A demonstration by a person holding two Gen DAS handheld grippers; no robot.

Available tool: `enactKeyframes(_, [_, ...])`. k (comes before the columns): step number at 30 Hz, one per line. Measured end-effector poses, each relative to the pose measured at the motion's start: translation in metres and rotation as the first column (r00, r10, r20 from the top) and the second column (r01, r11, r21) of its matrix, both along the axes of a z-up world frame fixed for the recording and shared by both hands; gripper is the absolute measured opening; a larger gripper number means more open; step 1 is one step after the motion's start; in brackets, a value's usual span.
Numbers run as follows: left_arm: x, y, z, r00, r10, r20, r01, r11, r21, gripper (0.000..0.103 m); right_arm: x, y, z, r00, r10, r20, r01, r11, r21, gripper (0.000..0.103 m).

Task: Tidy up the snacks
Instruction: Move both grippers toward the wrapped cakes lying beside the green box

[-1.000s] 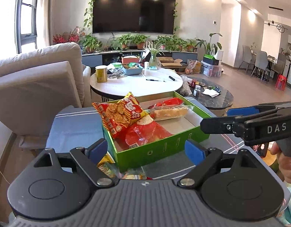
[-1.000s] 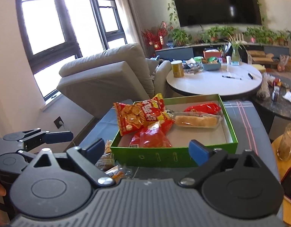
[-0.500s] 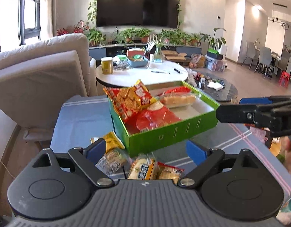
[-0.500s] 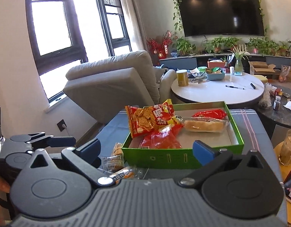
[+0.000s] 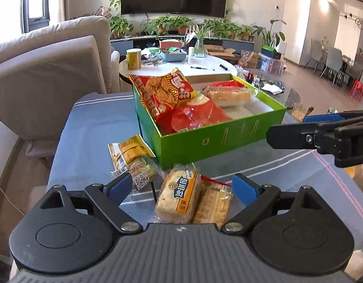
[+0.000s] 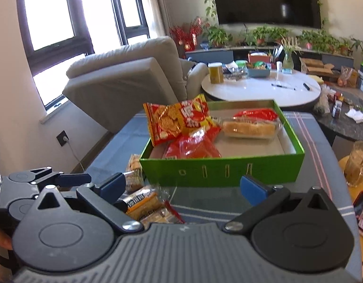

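- Blue-padded fingers of the left gripper [image 5: 181,185] stand wide apart and hold nothing, poised over loose snacks on the blue striped tablecloth [image 5: 91,127]; the right gripper [image 6: 182,185] is likewise spread and empty, facing the green cardboard box [image 6: 222,168].
- Already in the box: a red-and-yellow cracker bag [image 5: 163,92] leaning out at the 11 o'clock corner, a clear red-printed packet [image 5: 198,115] beneath it, and a clear-wrapped bread roll [image 5: 227,95] toward 1 o'clock.
- Still outside, at the box's 7 o'clock corner: an orange-labelled wrapped cake slice [image 5: 179,194] touching a second clear-wrapped pastry [image 5: 213,204], a yellow-labelled flat packet [image 5: 128,152], and a round seeded biscuit in clear film [image 5: 142,171].
- Risk, as judged: the two pastries lie pressed together, so a closing grip may pinch both wrappers or crush the soft cake.
- Slick film could slip free during the lift.
- With the cracker bag overhanging the rim, a careless drop could tip it out.
- Both grippers sit near each other and could collide.
- Hard to tell: the pastries' near ends are cut off by the left gripper body; the right view is motion-blurred, its labels unreadable; the red item [image 6: 255,113] behind the roll is mostly hidden.
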State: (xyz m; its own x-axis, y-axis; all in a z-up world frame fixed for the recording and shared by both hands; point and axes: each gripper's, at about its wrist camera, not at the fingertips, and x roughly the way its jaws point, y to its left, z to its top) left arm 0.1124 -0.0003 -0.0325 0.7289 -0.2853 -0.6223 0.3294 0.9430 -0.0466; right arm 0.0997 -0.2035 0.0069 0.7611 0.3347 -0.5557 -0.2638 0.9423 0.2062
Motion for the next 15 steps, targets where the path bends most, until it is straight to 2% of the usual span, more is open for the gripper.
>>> enactKeyframes(10, [0.011,0.005,-0.016,0.998,0.028,-0.050,-0.028,0.999,-0.014,0.088,0.002,0.006,-0.011,0.999,-0.008,-0.045,0.008,1.000,-0.013,0.090])
enactKeyframes(15, [0.014,0.002,-0.022,0.998,0.022,-0.062,-0.022,1.000,0.004,0.087,0.004,0.007,-0.016,0.998,-0.012,-0.069,0.011,1.000,-0.014,0.090])
